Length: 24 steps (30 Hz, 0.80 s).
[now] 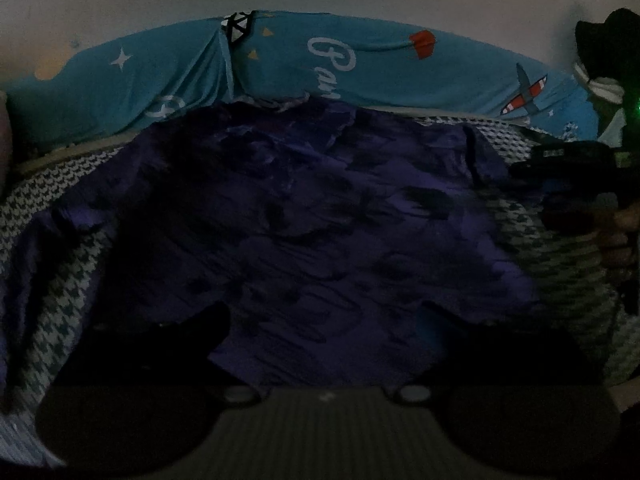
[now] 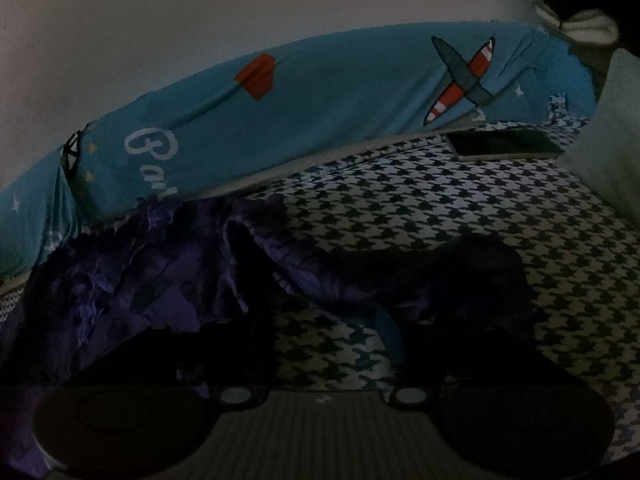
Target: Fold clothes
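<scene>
both grippers' fingers spread wide (holding nothing) over the purple garment (image 1: 300, 216).

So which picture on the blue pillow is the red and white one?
The plane printed on the long blue pillow. It has red-and-white striped wings; the kite-like shape is plain red, the writing only white.

Purple garment (image 1: 304, 216) on houndstooth bed (image 2: 440, 216)

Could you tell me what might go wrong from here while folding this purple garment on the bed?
The purple garment lies wrinkled, so a fold could set creases. Its far edge bunches against the teal cushion and may snag. The dim light hides its edges, so the right gripper could miss them.
</scene>
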Each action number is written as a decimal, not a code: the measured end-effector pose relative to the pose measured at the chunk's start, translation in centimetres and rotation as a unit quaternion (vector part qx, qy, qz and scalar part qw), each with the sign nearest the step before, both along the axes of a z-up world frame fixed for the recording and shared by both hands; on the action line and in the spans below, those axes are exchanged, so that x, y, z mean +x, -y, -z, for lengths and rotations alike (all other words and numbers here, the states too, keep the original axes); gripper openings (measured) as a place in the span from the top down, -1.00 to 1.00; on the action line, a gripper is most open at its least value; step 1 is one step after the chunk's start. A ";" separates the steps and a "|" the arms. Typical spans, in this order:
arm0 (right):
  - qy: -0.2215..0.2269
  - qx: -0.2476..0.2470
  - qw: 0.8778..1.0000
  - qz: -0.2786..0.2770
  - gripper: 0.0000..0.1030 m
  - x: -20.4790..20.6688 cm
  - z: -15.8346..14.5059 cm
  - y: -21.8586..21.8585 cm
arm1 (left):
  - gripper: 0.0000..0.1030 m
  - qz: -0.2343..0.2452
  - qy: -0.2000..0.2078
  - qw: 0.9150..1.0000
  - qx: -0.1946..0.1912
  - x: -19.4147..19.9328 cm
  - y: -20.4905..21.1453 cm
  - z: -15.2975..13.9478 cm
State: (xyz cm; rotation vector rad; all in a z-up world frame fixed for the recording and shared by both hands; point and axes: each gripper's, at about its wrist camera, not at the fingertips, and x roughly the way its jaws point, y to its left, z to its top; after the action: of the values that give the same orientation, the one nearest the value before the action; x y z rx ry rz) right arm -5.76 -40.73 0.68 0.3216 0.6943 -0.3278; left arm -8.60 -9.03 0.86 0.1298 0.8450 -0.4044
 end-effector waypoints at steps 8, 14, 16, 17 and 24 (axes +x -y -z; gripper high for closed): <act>0.015 -0.003 1.000 0.011 -0.13 -1.5 -0.3 2.5 | -1.00 0.012 -0.006 1.000 0.005 2.2 -0.4 0.9; 0.022 0.021 0.998 0.056 -0.13 -1.9 -0.1 5.1 | -1.00 0.014 -0.004 1.000 0.010 4.8 -0.9 1.7; 0.020 0.027 0.997 0.069 -0.13 -1.8 0.1 5.8 | -1.00 0.009 -0.003 1.000 0.007 5.7 -1.2 2.1; 0.019 0.027 0.997 0.073 -0.13 -1.7 0.2 6.1 | -1.00 0.005 -0.001 1.000 0.004 6.1 -1.4 2.3; 0.019 0.024 0.994 0.109 -0.13 -1.0 0.3 7.9 | -1.00 -0.007 -0.010 1.000 -0.012 7.6 -1.9 3.7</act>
State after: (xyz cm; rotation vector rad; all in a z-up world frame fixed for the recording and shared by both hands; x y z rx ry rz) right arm -6.80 -48.61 0.36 0.4501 0.6309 -0.5112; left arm -1.00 -7.12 -2.83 0.0971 0.8600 -0.4029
